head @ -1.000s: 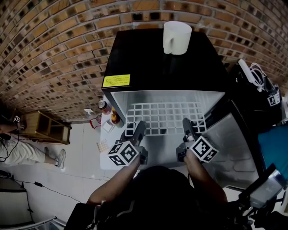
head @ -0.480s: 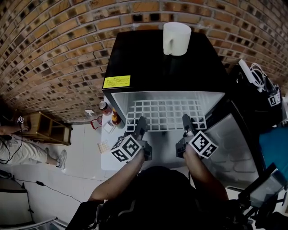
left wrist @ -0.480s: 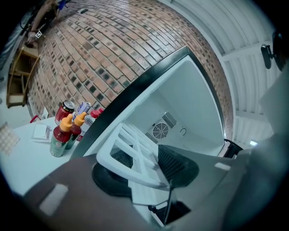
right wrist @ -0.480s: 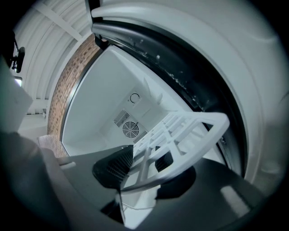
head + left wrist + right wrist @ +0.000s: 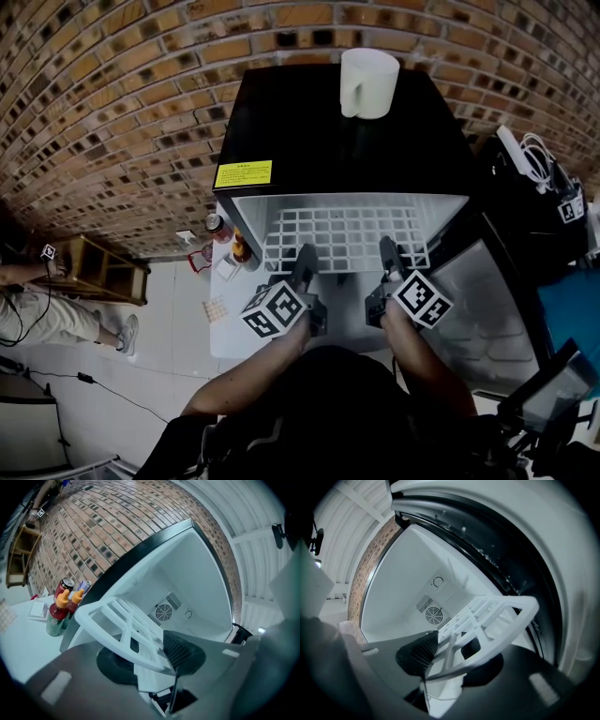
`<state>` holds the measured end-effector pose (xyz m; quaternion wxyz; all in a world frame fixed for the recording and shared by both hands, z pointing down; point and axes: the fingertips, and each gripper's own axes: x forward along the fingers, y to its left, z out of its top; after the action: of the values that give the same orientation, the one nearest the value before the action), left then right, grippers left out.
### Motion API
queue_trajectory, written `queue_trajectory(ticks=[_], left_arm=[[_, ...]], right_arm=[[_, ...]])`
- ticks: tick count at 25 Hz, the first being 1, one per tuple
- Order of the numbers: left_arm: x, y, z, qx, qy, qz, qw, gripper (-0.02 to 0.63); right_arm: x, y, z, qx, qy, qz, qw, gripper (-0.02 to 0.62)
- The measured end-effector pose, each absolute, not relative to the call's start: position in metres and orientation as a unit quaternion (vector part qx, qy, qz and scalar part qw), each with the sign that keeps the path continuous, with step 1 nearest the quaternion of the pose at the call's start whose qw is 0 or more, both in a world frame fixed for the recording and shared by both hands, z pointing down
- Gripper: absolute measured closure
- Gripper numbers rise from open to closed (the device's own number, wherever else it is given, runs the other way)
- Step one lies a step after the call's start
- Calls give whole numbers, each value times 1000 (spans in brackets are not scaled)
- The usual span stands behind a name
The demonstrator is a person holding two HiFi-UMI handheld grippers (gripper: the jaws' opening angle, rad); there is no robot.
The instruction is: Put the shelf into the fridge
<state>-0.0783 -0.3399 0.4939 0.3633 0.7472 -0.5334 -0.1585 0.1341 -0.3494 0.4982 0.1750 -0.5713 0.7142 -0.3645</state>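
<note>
The left tongs [image 5: 150, 656] are closing on the front rail of the white grid shelf [image 5: 117, 620], which lies between their pads, while the right tongs [image 5: 445, 656] grasp the same rail further right. In the head view the left tongs [image 5: 302, 258] and right tongs [image 5: 387, 253] sit side by side at the mouth of the open fridge [image 5: 337, 122]; the shelf [image 5: 347, 234] reaches level into its white cavity, front edge at the opening. A white mug [image 5: 367, 80] stands on the black top, the door [image 5: 487, 291] hangs open at right, and bottles [image 5: 234, 246] stand just left against a brick wall [image 5: 112, 112]
</note>
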Motion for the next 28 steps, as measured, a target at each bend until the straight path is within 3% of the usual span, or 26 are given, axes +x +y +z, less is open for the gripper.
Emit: queue_trajectory(ticks=[10, 28], left_arm=[[-74, -357, 493, 748, -551, -159, 335, 454], [-71, -390, 498, 729, -560, -181, 350, 471]], right_arm=[[136, -367, 501, -580, 710, -361, 172, 425], [137, -399, 505, -588, 705, -355, 178, 414]])
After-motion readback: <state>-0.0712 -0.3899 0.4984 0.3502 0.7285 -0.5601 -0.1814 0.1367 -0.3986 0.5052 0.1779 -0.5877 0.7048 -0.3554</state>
